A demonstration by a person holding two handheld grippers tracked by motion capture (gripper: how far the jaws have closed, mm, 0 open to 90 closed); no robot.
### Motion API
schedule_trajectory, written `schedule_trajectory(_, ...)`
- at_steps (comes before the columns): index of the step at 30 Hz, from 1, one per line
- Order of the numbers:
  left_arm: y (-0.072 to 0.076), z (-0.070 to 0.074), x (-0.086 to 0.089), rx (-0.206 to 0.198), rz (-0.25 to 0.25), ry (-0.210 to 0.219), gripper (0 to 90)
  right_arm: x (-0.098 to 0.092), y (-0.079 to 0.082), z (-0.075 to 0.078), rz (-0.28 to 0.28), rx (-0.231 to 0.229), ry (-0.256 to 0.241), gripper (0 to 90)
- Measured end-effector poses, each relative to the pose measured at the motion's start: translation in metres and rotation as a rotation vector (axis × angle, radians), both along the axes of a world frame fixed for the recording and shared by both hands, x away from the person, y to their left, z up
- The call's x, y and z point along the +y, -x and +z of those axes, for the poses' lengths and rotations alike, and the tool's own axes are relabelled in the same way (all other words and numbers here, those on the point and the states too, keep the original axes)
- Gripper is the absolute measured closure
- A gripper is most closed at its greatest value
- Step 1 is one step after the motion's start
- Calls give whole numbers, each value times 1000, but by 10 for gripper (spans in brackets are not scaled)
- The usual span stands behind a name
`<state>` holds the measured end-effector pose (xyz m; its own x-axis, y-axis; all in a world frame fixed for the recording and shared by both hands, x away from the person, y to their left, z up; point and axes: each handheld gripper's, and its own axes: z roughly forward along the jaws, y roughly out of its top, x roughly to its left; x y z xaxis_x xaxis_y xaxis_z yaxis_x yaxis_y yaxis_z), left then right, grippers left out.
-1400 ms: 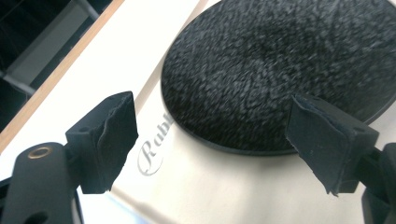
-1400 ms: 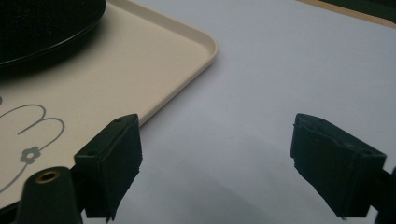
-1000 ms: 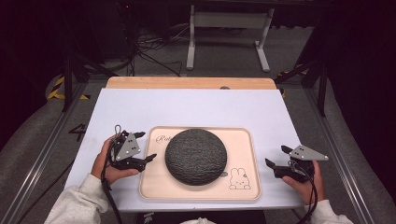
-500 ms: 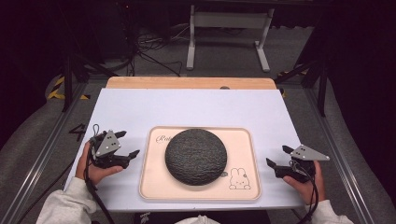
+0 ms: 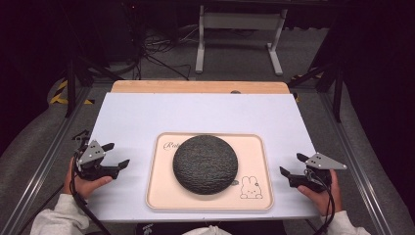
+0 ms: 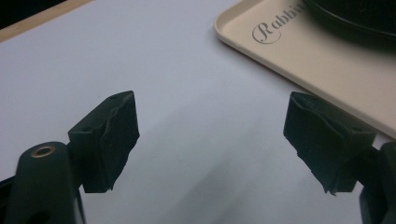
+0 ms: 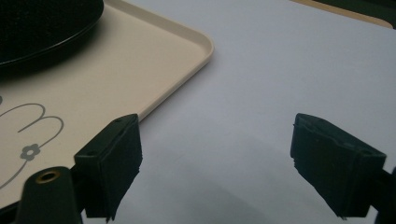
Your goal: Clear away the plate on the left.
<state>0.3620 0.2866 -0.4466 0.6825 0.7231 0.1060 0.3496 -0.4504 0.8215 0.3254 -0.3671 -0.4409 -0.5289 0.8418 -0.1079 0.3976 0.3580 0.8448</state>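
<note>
dark round textured plate [image 5: 205, 164]: upside down, centred on beige rectangular rabbit-print tray [image 5: 159, 196], untouched
left gripper [image 5: 117, 155]: well left of tray, jaws wide, empty
right gripper [image 5: 290, 165]: right of tray, jaws wide, empty
step: likely pre-grasp
next: close in, grip plate rim

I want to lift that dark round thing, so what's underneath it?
The dark round object sits on the beige tray, which lies on the white table. Anything between object and tray is hidden.

The beige tray [image 6: 299, 60] carries grey script lettering near one corner; the part that can be read is "Rabbi", the rest being hidden.
</note>
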Motion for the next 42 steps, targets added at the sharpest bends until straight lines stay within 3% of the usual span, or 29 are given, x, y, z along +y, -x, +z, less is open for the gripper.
schedule_trajectory(10, 7, -8, 2, 46, 3, 7, 160, -2, 2, 2, 3, -9, -5, 169)
schedule_trajectory(24, 12, -7, -8, 36, -38, 0, 133, 0, 3, 3, 7, -21, 10, 169)
schedule_trajectory(42, 14, -6, -12, 30, -45, -10, 133, 2, 4, 3, 19, -23, 6, 166)
